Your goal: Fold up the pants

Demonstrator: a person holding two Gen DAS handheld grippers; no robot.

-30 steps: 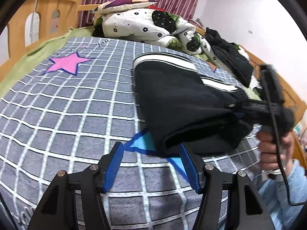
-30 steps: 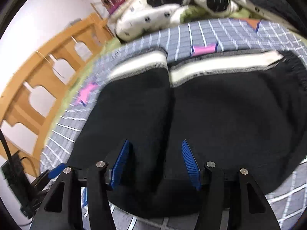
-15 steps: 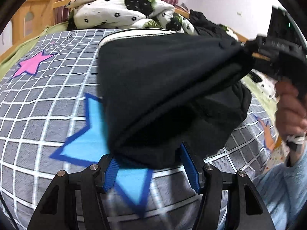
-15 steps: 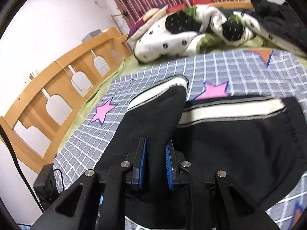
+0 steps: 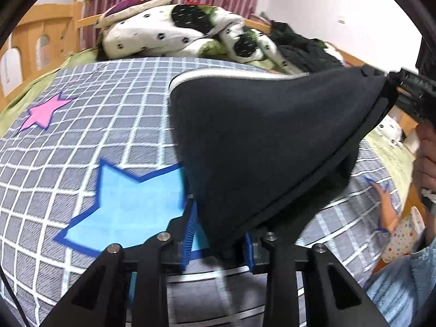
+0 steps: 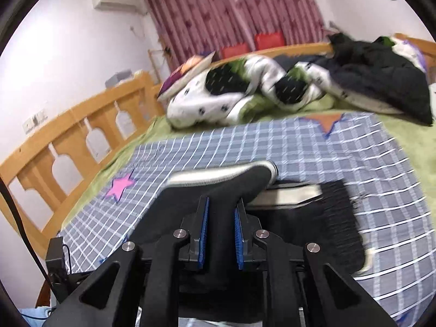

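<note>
Grey grid-checked bedspread (image 5: 81,141) with stars: black fabric pants (image 5: 272,147) now lifted off it. Left gripper (image 5: 218,241) jaws just closing on near hem; right gripper (image 6: 220,234) clamped narrow on fabric, raised. Fold-over toward far white-striped end underway.

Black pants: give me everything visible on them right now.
Black pants: soft, matte knit with a white-grey striped band along one edge. Partly lifted off the checked bedspread, stretched like a tent between both tools. Right tool is shut on a bunched fold; left tool, just closing, pinches the near corner. The rest lies on the bed.
</note>
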